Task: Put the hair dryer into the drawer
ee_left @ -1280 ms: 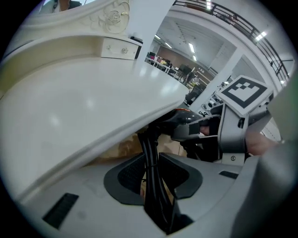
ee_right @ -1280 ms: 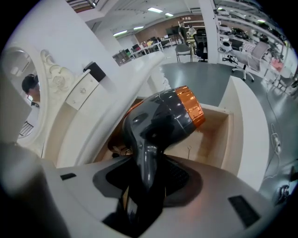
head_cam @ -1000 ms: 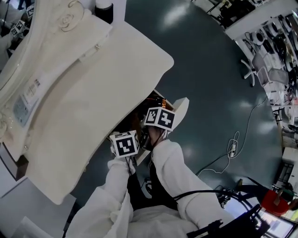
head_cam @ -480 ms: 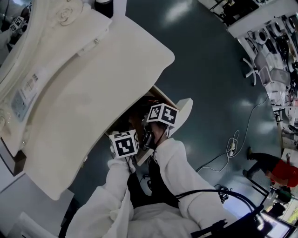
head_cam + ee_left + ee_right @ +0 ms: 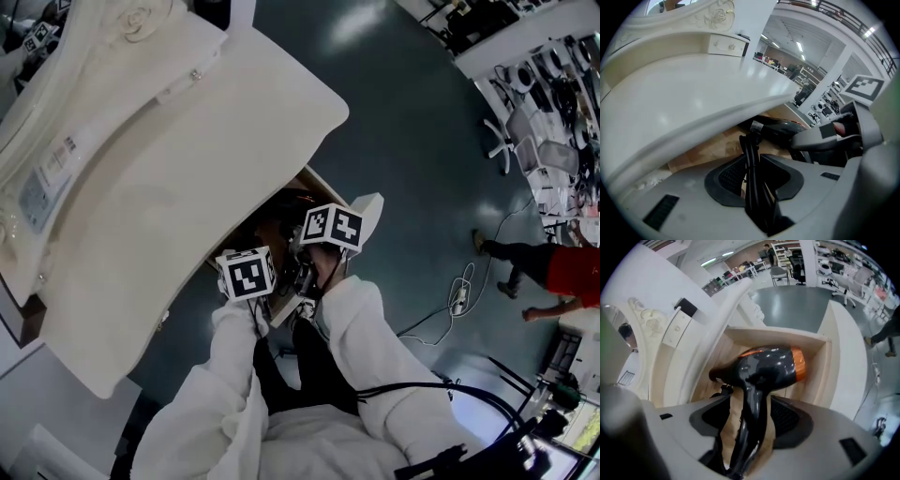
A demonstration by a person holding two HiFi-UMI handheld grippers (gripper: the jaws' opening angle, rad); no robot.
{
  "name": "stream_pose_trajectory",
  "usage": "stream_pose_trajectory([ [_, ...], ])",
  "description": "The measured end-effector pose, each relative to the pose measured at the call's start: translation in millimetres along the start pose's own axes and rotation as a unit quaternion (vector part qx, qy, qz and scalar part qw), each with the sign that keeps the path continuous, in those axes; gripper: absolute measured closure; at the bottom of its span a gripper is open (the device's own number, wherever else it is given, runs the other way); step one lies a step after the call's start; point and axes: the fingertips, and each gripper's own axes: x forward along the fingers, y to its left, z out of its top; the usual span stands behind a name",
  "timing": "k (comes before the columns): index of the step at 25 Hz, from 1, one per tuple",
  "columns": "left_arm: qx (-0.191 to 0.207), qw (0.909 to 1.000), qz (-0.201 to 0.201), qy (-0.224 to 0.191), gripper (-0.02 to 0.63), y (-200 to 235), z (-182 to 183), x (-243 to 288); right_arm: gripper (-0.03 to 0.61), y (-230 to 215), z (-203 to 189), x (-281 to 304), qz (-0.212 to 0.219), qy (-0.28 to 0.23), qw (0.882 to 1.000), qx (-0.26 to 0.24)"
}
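Two grippers meet at our open drawer (image 5: 824,363) under the cream tabletop (image 5: 178,178). Our left gripper (image 5: 752,180) pinches the black cord (image 5: 749,150). Our right gripper (image 5: 750,420) is opening around the handle of the hair dryer (image 5: 771,366), which sits inside the drawer. Glossy grey floor (image 5: 422,122) lies beyond.

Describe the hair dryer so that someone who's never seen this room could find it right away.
Start at the big white dressing table; under its top a wooden drawer stands open. The hair dryer lies inside, its cord leading out; it is the only glossy black thing with an orange band.
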Motion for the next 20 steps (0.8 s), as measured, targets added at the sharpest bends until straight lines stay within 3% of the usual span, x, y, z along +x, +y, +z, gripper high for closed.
stream_pose_trajectory([
  [4, 0.004, 0.9998, 0.016, -0.010, 0.519, 5.7, 7.9, 3.2, 0.275, -6.7, 11.0, -25.8, -0.009, -0.031, 0.999, -0.027],
  [10, 0.051, 0.9980, 0.023, 0.029, 0.518, -1.2, 6.5, 16.0, 0.275, -14.1, 16.5, -48.4, -0.008, -0.065, 0.996, -0.054],
  [16, 0.028, 0.9996, 0.007, 0.003, 0.462, -7.0, 4.6, 1.8, 0.275, -23.8, 11.8, -58.2, 0.006, -0.084, 0.995, -0.053],
  [20, 0.025, 0.9996, 0.008, -0.003, 0.462, -6.8, 4.7, -9.1, 0.275, -39.8, 8.8, -70.0, 0.014, -0.094, 0.995, -0.033],
])
